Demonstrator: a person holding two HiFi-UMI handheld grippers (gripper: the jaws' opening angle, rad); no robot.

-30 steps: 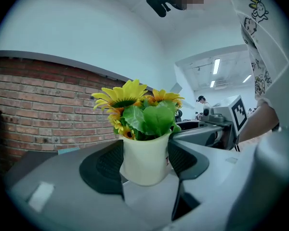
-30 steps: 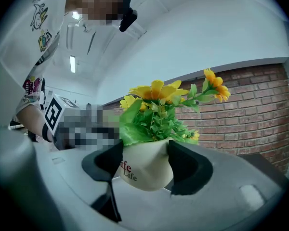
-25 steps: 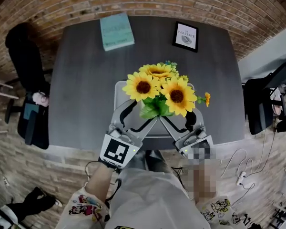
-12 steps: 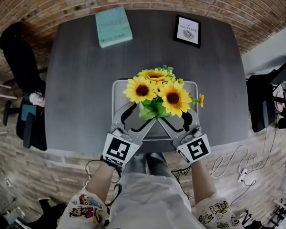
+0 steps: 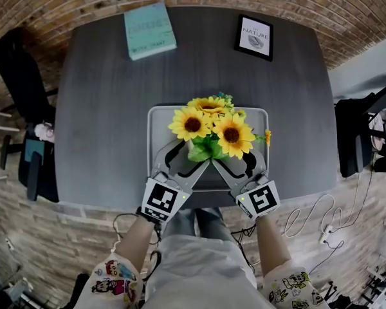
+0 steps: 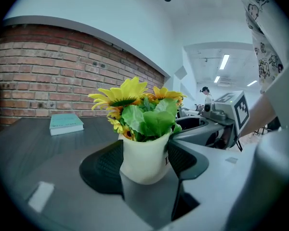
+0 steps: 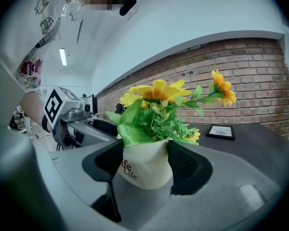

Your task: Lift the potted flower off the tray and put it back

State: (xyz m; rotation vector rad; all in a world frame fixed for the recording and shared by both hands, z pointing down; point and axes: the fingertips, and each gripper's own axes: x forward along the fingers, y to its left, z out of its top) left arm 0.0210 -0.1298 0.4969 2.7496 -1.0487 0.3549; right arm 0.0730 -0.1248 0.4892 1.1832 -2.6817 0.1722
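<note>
- Nearest, at 6 o'clock: two forearms in printed sleeves (image 5: 116,279), one claw in each hand, marker cubes (image 5: 162,200) toward the person.
- Left claw (image 6: 143,163): angled in from 7 o'clock, clamped on the pot (image 6: 140,159), with dark ribbed pads (image 6: 103,165) pressed against opposite sides of its white wall.
- Right claw (image 7: 143,167): angled in from 5 o'clock, clamped on the same pot, a pad on either side and red lettering showing between them.
- Tips of both claws meeting in a V under the blooms.
- Pot: upright, gripped by both claws over the near half of the tray (image 5: 153,118). Cannot tell whether its base touches the tray.
- Flowers (image 5: 209,124): yellow sunflowers with dark centres and broad green leaves, plus a small orange bloom (image 5: 267,136) out at 3 o'clock. From above, the pot is wholly hidden beneath them.
- Tray: grey, rectangular, with rounded corners, lying just inside the 6 o'clock edge of the dark grey tabletop (image 5: 103,114), about midway along it.
- Book (image 5: 149,29): teal, flat on the tabletop at 11 o'clock, well apart from the tray.
- Picture (image 5: 254,37): black frame, white print, at 1 o'clock, also well apart from the tray.
- Beyond the tabletop: a black chair (image 5: 19,76) at 9 o'clock and a brick wall (image 6: 48,76) at 12 o'clock.
</note>
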